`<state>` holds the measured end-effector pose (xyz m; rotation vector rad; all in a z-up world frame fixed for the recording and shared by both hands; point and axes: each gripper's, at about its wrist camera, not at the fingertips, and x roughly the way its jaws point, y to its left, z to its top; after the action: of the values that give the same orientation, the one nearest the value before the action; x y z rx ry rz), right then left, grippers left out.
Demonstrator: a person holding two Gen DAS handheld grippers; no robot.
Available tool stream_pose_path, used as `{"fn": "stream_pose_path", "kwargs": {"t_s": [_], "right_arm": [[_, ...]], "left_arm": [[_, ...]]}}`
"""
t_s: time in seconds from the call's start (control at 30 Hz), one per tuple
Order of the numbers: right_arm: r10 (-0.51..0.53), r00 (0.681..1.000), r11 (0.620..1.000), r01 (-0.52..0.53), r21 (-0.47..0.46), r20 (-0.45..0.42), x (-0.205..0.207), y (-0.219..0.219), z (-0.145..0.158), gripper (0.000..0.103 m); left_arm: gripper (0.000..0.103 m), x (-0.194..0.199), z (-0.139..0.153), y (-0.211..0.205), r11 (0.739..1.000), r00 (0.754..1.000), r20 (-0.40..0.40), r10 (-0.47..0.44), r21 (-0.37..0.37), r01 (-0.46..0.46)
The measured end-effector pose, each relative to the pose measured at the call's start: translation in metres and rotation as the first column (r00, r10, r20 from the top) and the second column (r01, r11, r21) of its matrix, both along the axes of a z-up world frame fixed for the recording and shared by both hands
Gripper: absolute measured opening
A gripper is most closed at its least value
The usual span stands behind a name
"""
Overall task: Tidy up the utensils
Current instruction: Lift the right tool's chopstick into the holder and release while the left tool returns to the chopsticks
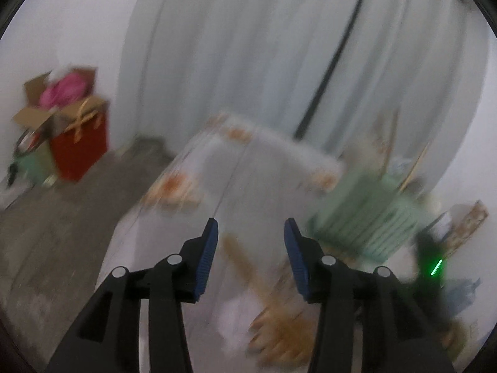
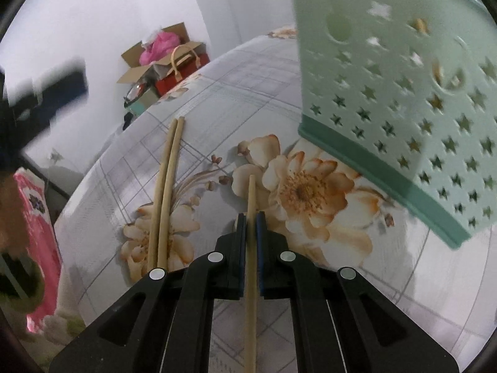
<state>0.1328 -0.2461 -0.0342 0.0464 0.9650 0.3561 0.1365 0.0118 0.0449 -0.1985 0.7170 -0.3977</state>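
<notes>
Right wrist view: right gripper (image 2: 250, 217) clamps 1 chopstick (image 2: 251, 279); left gripper (image 1: 251, 228) stands part-open, holding nothing.

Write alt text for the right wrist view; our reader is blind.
The right hand-held gripper is shut on a chopstick above a floral tablecloth. Two more chopsticks lie to its left, and a green star-holed basket stands upper right.

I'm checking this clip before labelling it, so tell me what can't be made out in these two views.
- Left wrist view: motion blur smears the wooden utensils under the open left tongs; their kind is unclear.
- Right wrist view: the chopstick gripped by the right tongs is cut off by the bottom edge.
- Right wrist view: the green holder contents are hidden by its wall.
</notes>
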Motion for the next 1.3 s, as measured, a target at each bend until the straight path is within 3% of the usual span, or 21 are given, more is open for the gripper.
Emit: {"fn": "stream_pose_path", "kwargs": {"t_s": [0.1, 0.27, 0.47, 0.57, 0.73, 0.93, 1.1, 1.3], "right_arm": [[0.019, 1.000, 0.999, -0.019, -0.044, 0.011, 0.010, 0.012, 0.001, 0.005], [0.010, 1.000, 0.998, -0.008, -0.065, 0.030, 0.016, 0.019, 0.005, 0.004], [-0.067, 0.973, 0.998, 0.069, -0.001, 0.220, -0.012, 0.000, 0.069, 0.004], [-0.145, 0.931, 0.989, 0.140, 0.040, 0.334, -0.028, -0.020, 0.110, 0.004], [-0.258, 0.818, 0.966, 0.234, 0.112, 0.514, -0.045, -0.054, 0.173, 0.004], [-0.318, 0.717, 0.948, 0.264, 0.180, 0.620, -0.039, -0.088, 0.220, 0.004], [-0.358, 0.641, 0.933, 0.274, 0.233, 0.679, -0.027, -0.104, 0.244, 0.004], [-0.386, 0.609, 0.919, 0.318, 0.233, 0.693, 0.004, -0.106, 0.229, 0.004]], "left_arm": [[0.043, -0.013, -0.028, -0.004, 0.998, 0.998, -0.059, 0.000, 0.055, 0.004], [0.043, -0.019, -0.054, -0.020, 0.996, 0.991, -0.118, -0.058, 0.054, 0.065], [0.043, -0.018, -0.062, -0.034, 0.993, 0.987, -0.124, -0.105, 0.048, 0.111], [0.043, -0.014, -0.065, -0.040, 0.990, 0.985, -0.128, -0.112, 0.067, 0.121], [0.032, -0.011, -0.067, -0.045, 0.986, 0.983, -0.136, -0.122, 0.096, 0.136], [0.023, -0.005, -0.069, -0.045, 0.988, 0.984, -0.143, -0.105, 0.102, 0.120], [0.022, -0.005, -0.069, -0.044, 0.988, 0.984, -0.146, -0.097, 0.105, 0.113], [0.022, -0.005, -0.069, -0.045, 0.988, 0.985, -0.146, -0.094, 0.111, 0.111]]}}
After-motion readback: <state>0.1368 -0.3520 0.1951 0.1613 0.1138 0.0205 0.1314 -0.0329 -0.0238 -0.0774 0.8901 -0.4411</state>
